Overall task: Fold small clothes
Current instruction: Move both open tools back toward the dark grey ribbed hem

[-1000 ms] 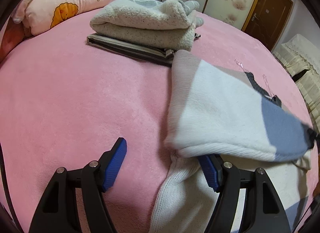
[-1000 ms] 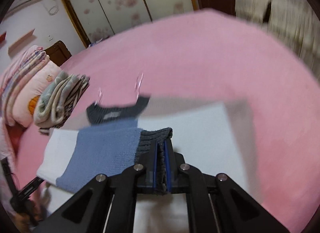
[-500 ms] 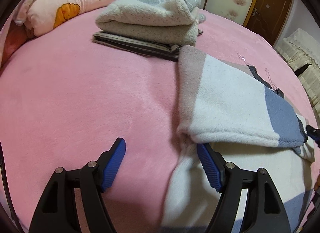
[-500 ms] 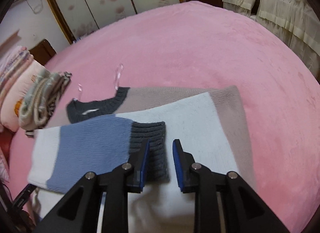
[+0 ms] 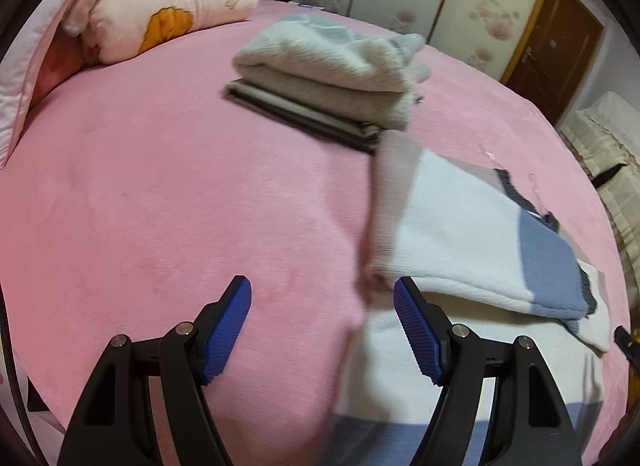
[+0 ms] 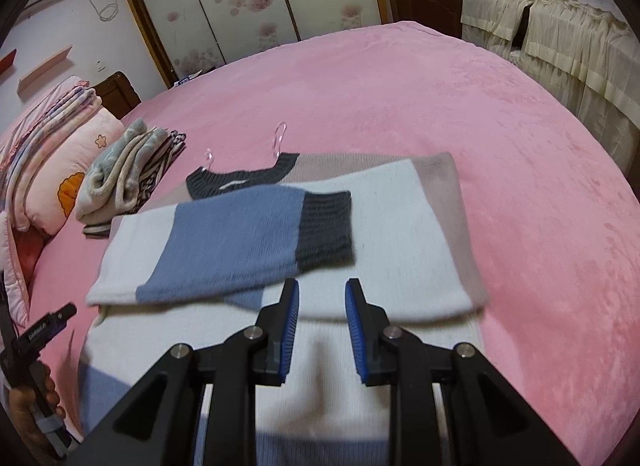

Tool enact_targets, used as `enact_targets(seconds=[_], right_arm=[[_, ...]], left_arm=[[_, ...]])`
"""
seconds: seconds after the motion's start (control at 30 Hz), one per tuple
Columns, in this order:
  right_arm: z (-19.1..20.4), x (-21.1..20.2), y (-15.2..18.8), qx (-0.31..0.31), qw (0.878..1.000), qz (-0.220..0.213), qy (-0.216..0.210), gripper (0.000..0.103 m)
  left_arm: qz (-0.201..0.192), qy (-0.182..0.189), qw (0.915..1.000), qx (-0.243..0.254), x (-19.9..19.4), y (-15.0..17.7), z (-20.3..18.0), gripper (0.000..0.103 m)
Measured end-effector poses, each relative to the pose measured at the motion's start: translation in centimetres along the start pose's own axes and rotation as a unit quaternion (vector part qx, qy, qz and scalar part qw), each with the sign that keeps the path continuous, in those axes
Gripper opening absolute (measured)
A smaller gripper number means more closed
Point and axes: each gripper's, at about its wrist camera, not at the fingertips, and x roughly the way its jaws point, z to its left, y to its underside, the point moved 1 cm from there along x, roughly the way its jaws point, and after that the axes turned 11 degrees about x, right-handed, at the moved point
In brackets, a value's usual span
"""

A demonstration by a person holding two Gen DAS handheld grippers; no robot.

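A small knit sweater (image 6: pixel 400 225) in white, blue, beige and dark grey lies flat on the pink bed, with one sleeve (image 6: pixel 248 238) folded across its chest. It also shows in the left wrist view (image 5: pixel 460 234). My right gripper (image 6: pixel 322 298) is open and empty, just short of the sleeve's dark cuff (image 6: pixel 326 231). My left gripper (image 5: pixel 322 306) is wide open and empty, over the bed at the sweater's left edge. A clear hanger hook (image 6: pixel 279 137) sticks out at the collar.
A stack of folded clothes (image 5: pixel 332 77) sits further back on the pink bed (image 5: pixel 160 193), also seen in the right wrist view (image 6: pixel 128 169). Pillows and folded quilts (image 5: pixel 160 13) lie at the head. A cloth-covered piece of furniture (image 6: pixel 560 37) stands beside the bed.
My right gripper has opened, let the sleeve cuff go on the sweater's chest and pulled back. My left gripper has drawn back slightly from the sweater's edge.
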Motion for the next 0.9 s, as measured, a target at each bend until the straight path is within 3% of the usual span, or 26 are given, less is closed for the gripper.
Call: enact_targets(seconds=[0.2,0.5,0.8,0.9], right_arm=[[-0.4,-3.5,1.7,0.012,1.000,-0.008,-0.014,0.024],[0.6,-10.8,2.5,-0.006,0.998,-0.050,-0.030,0.024],[2.2,-17.6,3.8,-0.040,0.993,-0.097,-0.052,0.049],[2.7,-19.3,4.8,-0.059,0.991,-0.106,-0.052,0.050]], left_arm=[[-0.011,0.036,0.9989,0.027,-2.8,-0.5,-2.7,0.074],[-0.076,0.047,0.9932,0.075,-11.6,-0.6,-5.8,0.094],[-0.116,0.064,0.9870,0.091,-19.6,1.0,-7.5,0.100],[-0.120,0.066,0.9861,0.093,-21.3,1.8,-7.8,0.100]])
